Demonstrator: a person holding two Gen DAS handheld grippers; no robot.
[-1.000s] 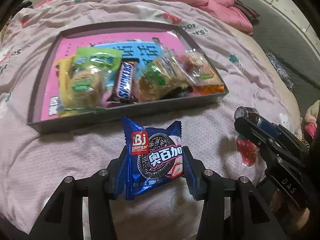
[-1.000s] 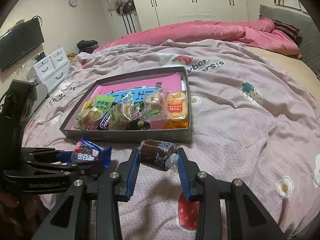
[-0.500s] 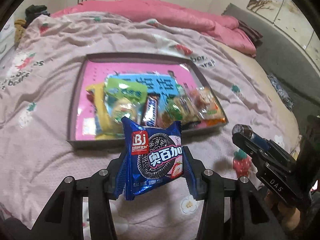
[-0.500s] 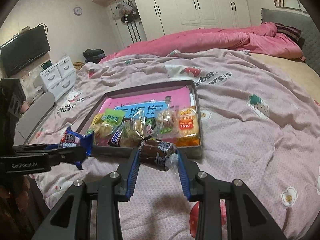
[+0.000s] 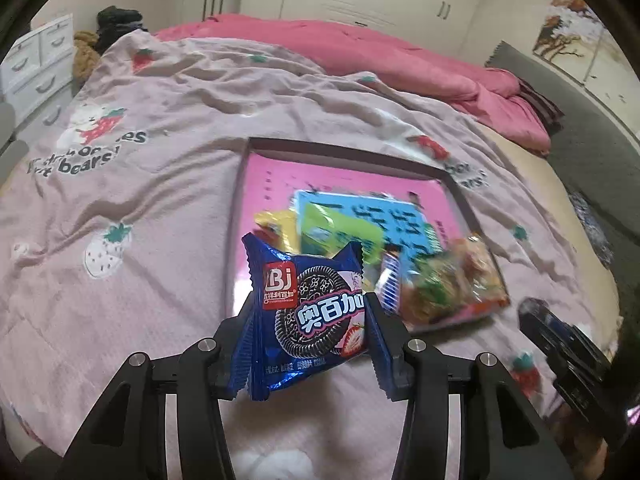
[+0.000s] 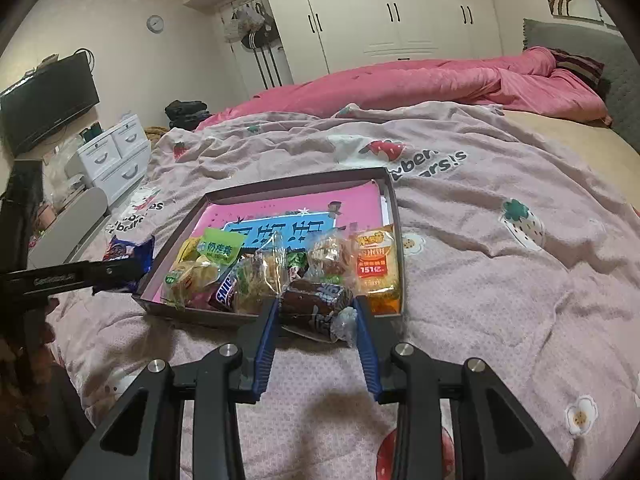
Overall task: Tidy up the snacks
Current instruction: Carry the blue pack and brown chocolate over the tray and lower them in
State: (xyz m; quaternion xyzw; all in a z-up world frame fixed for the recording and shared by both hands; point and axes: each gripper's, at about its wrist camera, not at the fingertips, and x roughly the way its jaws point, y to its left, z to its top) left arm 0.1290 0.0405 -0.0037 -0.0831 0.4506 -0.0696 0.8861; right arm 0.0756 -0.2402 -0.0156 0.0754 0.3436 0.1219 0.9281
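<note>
My left gripper [image 5: 308,320] is shut on a blue cookie packet [image 5: 308,312] and holds it in the air near the front left corner of the grey tray [image 5: 344,150]. It also shows in the right wrist view [image 6: 120,268], just left of the tray [image 6: 288,184]. My right gripper [image 6: 316,312] is shut on a brown wrapped cake [image 6: 316,300], held over the tray's front rim. The tray has a pink floor and holds several snack packs along its near side, among them an orange pack [image 6: 376,264] and a green pack [image 6: 222,248].
The tray lies on a pink strawberry-print blanket [image 6: 480,260] on a bed. A bright pink duvet [image 6: 420,80] is bunched at the far side. White drawers [image 6: 116,152] and a TV [image 6: 48,100] stand to the left of the bed.
Both grippers have risen and moved toward the tray with their snacks. The left gripper has swung left, so the tray now sits to the right in its view.
</note>
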